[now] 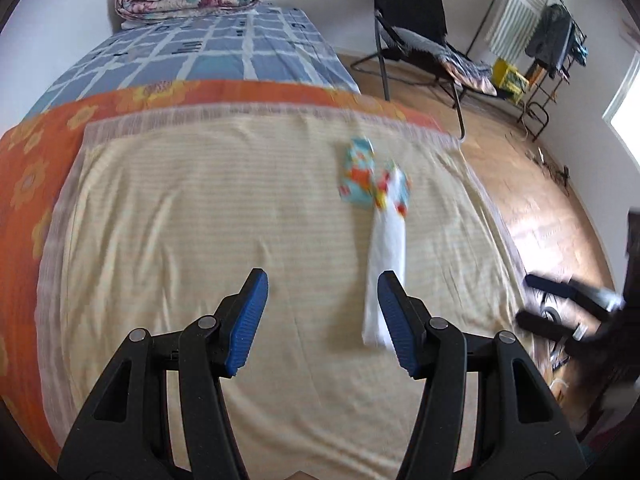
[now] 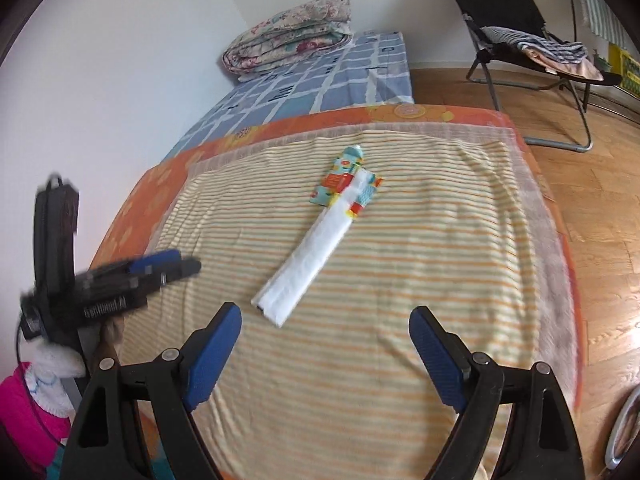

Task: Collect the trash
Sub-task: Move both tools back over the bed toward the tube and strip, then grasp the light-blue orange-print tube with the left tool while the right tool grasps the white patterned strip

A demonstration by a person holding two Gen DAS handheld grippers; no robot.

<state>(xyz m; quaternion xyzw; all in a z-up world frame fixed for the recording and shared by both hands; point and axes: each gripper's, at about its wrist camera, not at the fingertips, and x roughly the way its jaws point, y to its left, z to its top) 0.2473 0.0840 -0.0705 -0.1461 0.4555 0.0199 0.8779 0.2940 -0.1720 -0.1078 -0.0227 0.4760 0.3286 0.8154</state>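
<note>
both the left gripper [image 1: 322, 290] and right gripper [image 2: 325, 326] hang open and empty above the striped blanket [image 2: 400, 280], aimed at the white folded bag [image 2: 304, 260] and colourful wrapper [image 2: 340, 178] for pickup.

Folded bag [image 2: 306, 252] on striped blanket [image 2: 400, 280], carton [image 2: 340, 178] under its far end

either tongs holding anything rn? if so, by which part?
Nothing is held. The left tongs and right tongs both stand open and empty over the striped blanket. The folded white bag and colourful wrapper lie untouched ahead.
</note>
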